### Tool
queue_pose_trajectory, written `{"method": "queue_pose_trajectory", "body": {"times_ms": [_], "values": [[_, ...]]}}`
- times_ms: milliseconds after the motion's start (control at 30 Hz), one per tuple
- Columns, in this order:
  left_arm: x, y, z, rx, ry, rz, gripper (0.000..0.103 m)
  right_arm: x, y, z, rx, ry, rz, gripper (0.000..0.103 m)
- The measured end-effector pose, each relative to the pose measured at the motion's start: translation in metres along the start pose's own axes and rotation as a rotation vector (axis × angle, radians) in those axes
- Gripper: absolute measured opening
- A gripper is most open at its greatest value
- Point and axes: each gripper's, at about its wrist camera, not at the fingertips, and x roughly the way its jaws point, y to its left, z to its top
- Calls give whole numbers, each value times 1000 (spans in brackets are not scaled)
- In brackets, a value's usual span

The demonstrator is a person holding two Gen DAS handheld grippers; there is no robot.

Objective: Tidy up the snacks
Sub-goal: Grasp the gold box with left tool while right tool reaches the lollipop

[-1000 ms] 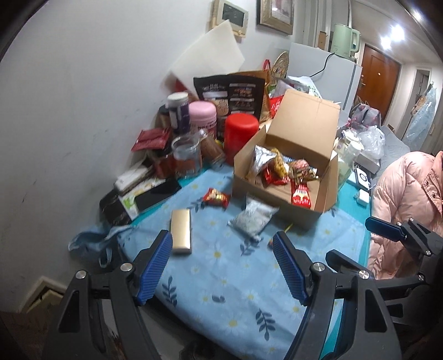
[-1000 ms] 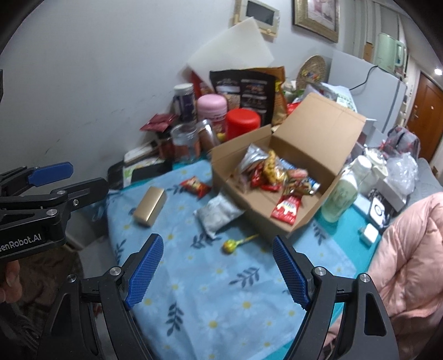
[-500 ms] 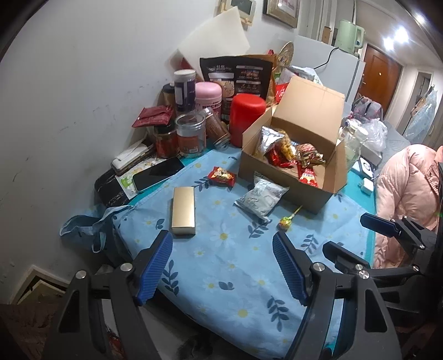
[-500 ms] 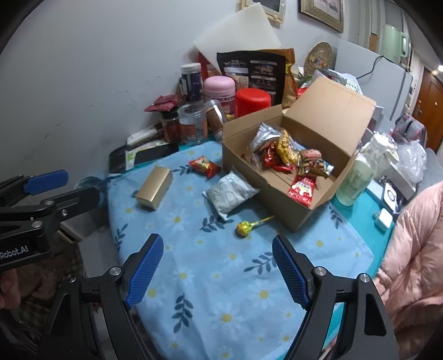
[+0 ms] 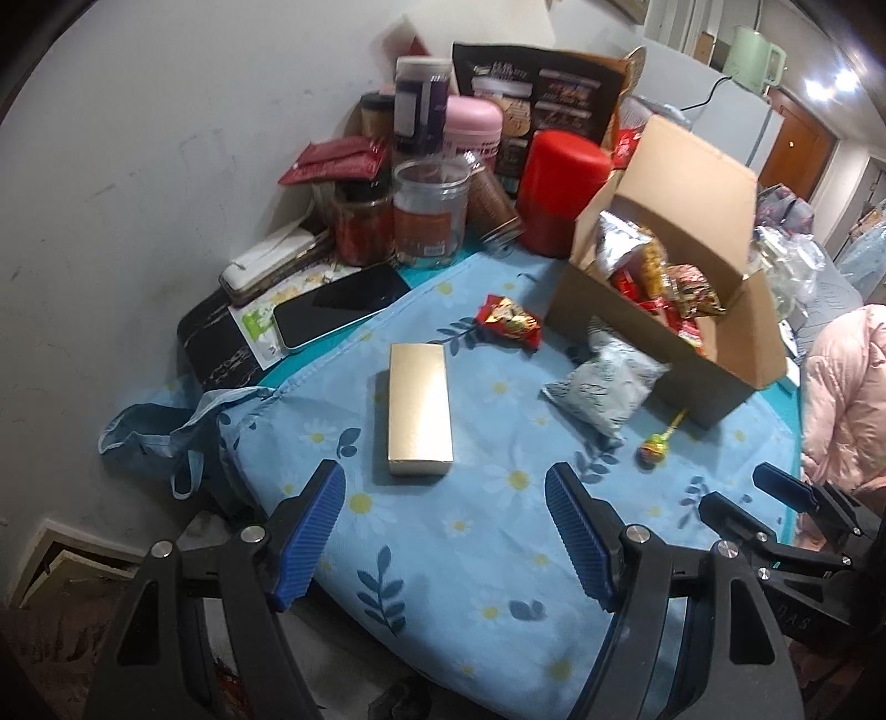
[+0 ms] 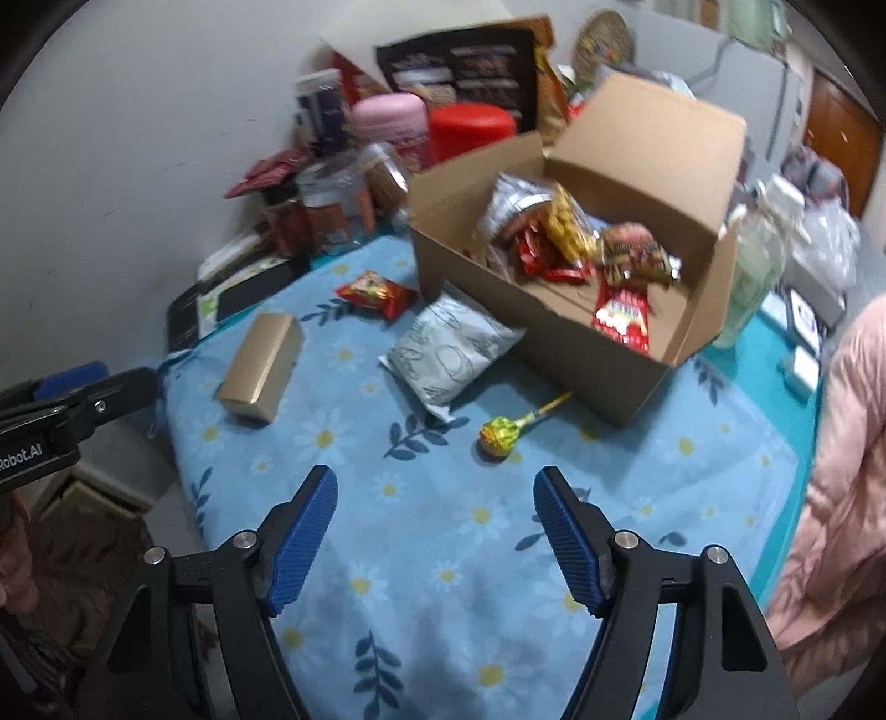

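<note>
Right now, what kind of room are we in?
Most likely a lived-in home, a kitchen or dining corner. A table with a blue daisy cloth holds jars against the wall, a cardboard box of snacks, and a green kettle sits behind.

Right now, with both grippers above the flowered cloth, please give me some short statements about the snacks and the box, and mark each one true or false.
1. The cardboard box is open and holds several snack packets. True.
2. The lollipop lies inside the box. False: it lies on the cloth, in front of the box.
3. The gold box lies flat on the cloth, touching no other snack. True.
4. The left gripper holds the gold box. False: nothing is between its fingers.
5. The grey pouch rests against the box's front wall. True.
6. The right gripper grips the lollipop. False: its jaws are closing on nothing.
</note>
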Motion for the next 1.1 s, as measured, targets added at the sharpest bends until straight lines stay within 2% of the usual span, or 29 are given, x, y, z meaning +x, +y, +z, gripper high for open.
{"method": "queue_pose_trajectory", "body": {"times_ms": [200,300,467,567,700,900,967,1067,1100], "values": [[40,3,11,29,37,0,75,37,-12,0,95,47,-24,65],[59,4,13,35,51,-3,75,53,-20,0,142,68,-33,64],[91,6,15,39,93,7,75,75,-30,2,177,91,-57,64],[111,10,17,33,129,28,75,86,-31,6,184,102,-65,60],[131,17,21,17,159,15,75,95,-35,12,210,100,-76,58],[153,18,24,30,201,13,74,108,-36,19,220,114,-74,43],[156,19,23,28,204,18,67,112,-35,20,226,122,-71,38],[154,17,23,58,185,27,45,114,-36,18,232,131,-71,27],[154,14,23,84,185,35,45,114,-37,17,236,128,-67,27]]}}
